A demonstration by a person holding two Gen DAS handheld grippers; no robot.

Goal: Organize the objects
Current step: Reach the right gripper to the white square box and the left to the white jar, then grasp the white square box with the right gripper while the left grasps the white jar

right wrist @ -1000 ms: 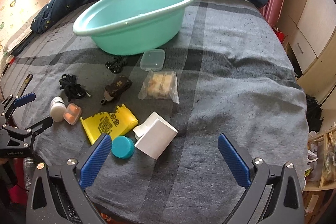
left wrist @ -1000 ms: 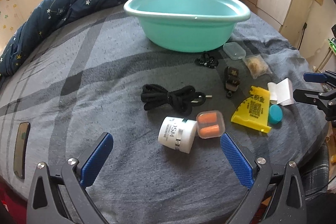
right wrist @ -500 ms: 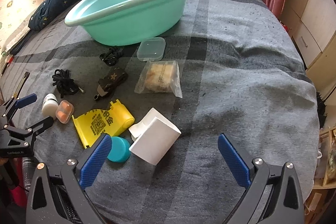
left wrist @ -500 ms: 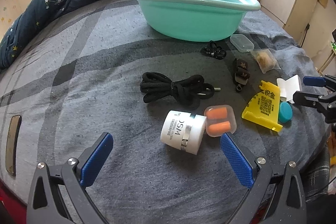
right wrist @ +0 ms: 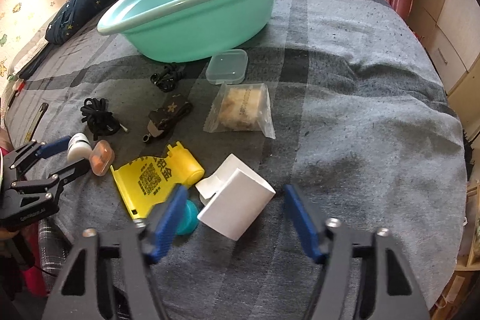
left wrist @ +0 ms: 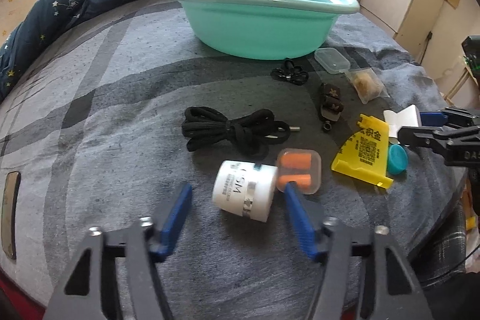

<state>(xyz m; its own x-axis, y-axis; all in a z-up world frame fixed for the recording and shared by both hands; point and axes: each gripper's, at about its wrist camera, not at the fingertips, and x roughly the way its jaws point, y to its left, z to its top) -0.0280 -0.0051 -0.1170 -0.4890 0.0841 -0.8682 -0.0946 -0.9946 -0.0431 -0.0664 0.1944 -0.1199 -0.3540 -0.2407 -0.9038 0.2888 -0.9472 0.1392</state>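
both grippers hang over the near edge of the grey plaid bed (right wrist: 360,80), pointing steeply down. nothing lifted yet; the wide teal plastic basin (left wrist: 258,20), upper centre of both frames, looks empty from here.

left gripper (left wrist: 237,200): jaws have just been closing and now stand at a middling gap. the white cylindrical cream jar (left wrist: 244,189) lies on its side between them, lower centre of the left view, but the blue pads are not pressing on it. its right finger sits just beside the clear case of orange earplugs (left wrist: 298,170).

right gripper (right wrist: 234,209): jaws have likewise just been closing, half-wide, around the white folded card box (right wrist: 237,204), lower centre of the right view. no contact visible. the small teal round cap (right wrist: 187,218) sits right by the left finger, next to the yellow plastic tag (right wrist: 156,179).

step in hand, as i judge it: the first grasps, one item per hand.

next move calls for closing squarely on jar and box without nipping the earplug case or cap, then carrying to the basin.
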